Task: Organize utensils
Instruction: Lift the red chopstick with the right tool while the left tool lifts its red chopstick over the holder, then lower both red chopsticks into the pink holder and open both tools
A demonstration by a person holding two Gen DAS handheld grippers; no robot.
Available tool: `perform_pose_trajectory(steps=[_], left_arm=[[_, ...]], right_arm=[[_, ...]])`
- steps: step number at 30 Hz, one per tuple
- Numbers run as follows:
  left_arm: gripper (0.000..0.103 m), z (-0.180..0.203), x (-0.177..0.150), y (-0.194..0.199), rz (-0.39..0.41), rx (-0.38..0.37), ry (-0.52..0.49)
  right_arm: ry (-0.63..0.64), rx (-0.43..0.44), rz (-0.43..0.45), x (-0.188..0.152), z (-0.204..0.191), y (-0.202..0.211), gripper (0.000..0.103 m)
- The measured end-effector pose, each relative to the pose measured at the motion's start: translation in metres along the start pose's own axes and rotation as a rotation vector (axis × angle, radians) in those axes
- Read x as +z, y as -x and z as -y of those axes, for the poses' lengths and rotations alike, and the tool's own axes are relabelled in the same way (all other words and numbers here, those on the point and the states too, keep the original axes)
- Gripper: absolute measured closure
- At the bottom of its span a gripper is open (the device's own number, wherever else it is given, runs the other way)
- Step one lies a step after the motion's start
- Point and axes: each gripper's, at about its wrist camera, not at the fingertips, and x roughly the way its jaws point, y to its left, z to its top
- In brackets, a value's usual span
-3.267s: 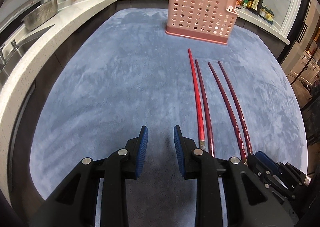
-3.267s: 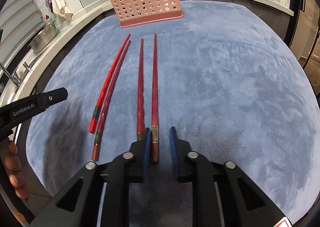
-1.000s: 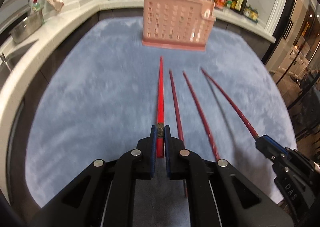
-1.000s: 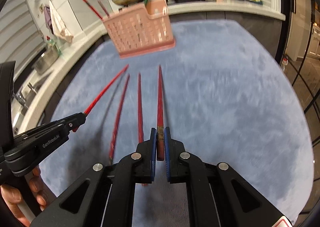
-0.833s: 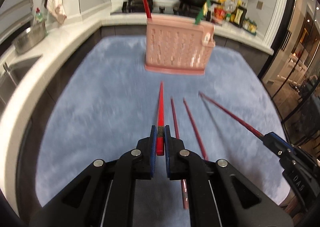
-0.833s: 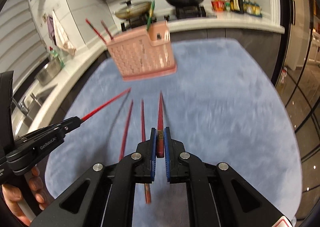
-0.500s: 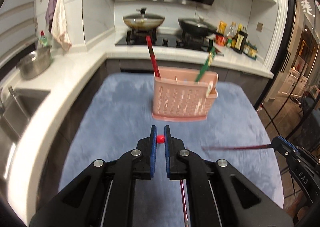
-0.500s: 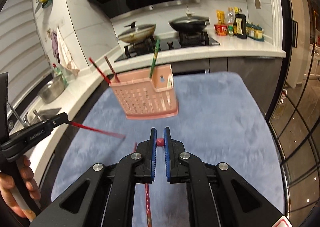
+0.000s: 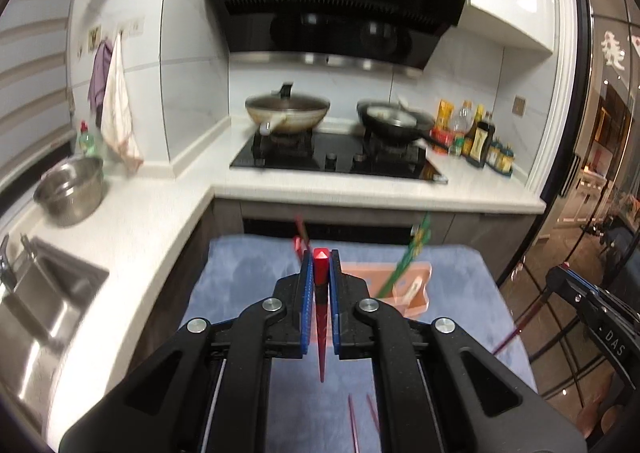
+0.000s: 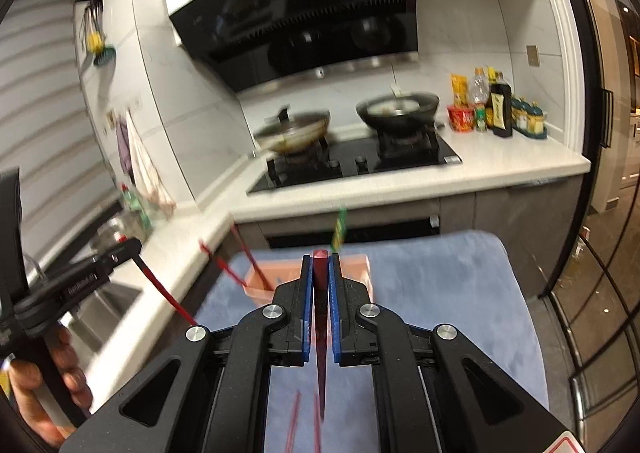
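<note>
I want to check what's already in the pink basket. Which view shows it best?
The right wrist view: the pink basket shows its rim, with red chopsticks and a green utensil sticking out, though the right gripper hides its middle. In the left wrist view the basket peeks out only right of the left gripper.

The left hand-held gripper (image 9: 320, 265) clamps a bright red chopstick (image 9: 321, 293), its tip hanging down above a blue-covered surface (image 9: 240, 285). A pink basket (image 9: 416, 293) stands just beyond. The right hand-held gripper (image 9: 560, 277), at the right edge, grips a dark red chopstick (image 9: 516, 333).
</note>
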Motion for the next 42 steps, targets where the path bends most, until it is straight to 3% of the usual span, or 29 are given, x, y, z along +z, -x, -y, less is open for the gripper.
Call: perform_pose_trajectory(steps=[7,15,26,35,42], left_arm=[[0.096,0.009,0.056,-0.012,0.093,-0.002,-0.001],[0.096,0.014,0.079,-0.049,0.105,-0.012,0.009],[0.096,0.006,0.046,-0.104,-0.012,-0.023,0.041],[0.096,0.006,0.032,-0.118,-0.061,-0.014,0.041],[0.091,0.008,0.025,-0.116,-0.06,0.01,0.03]], right_arm=[[-0.016,0.023,0.086,0.063,-0.01,-0.026,0.096],[-0.009,0.023,0.089,0.089,-0.02,-0.073,0.096],[-0.02,0.003,-0.047,0.049,-0.004,-0.141,0.096],[-0.011,-0.006,-0.106,0.03,-0.001,-0.157,0.095],[-0.003,-0.02,-0.093,0.025,-0.002,-0.149,0.079]])
